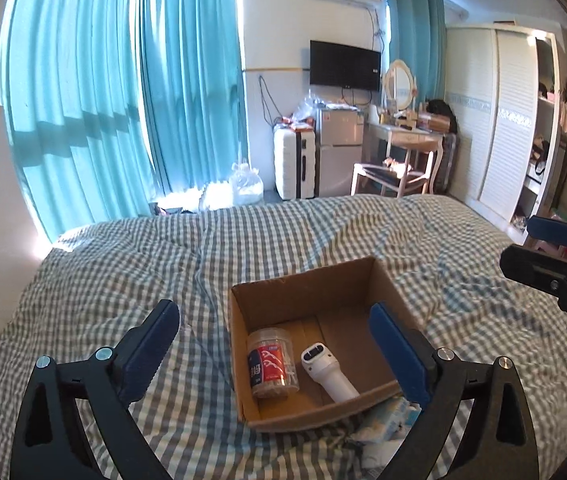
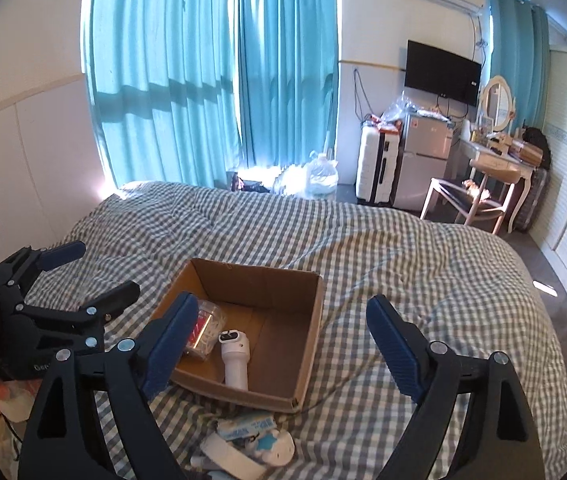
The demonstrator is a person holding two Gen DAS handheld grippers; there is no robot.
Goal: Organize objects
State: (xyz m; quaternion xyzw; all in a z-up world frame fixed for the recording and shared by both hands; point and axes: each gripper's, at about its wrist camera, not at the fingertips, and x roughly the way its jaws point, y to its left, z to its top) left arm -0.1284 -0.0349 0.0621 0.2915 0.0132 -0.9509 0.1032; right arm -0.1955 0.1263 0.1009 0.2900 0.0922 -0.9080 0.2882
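Observation:
An open cardboard box [image 1: 383, 288] [image 2: 311, 344] sits on the checked bed. Inside lie a clear jar with a red label [image 1: 271, 364] [image 2: 203, 328] and a white cylindrical device [image 1: 329, 372] [image 2: 235, 360]. White and light-blue packets [image 2: 251, 436] [image 1: 387, 420] lie on the bedding in front of the box. My left gripper [image 1: 279, 344] is open and empty, held above the box's near left part; it also shows in the right wrist view [image 2: 95, 272]. My right gripper [image 2: 287, 344] is open and empty above the box; it shows at the right edge of the left wrist view [image 1: 539, 248].
The checked duvet [image 1: 123, 272] [image 2: 423, 264] covers the bed. Beyond the bed stand teal curtains [image 1: 95, 92], a white suitcase [image 1: 295, 164], a small fridge [image 1: 341, 148], a dressing table with chair [image 1: 403, 152] and a white wardrobe [image 1: 499, 120].

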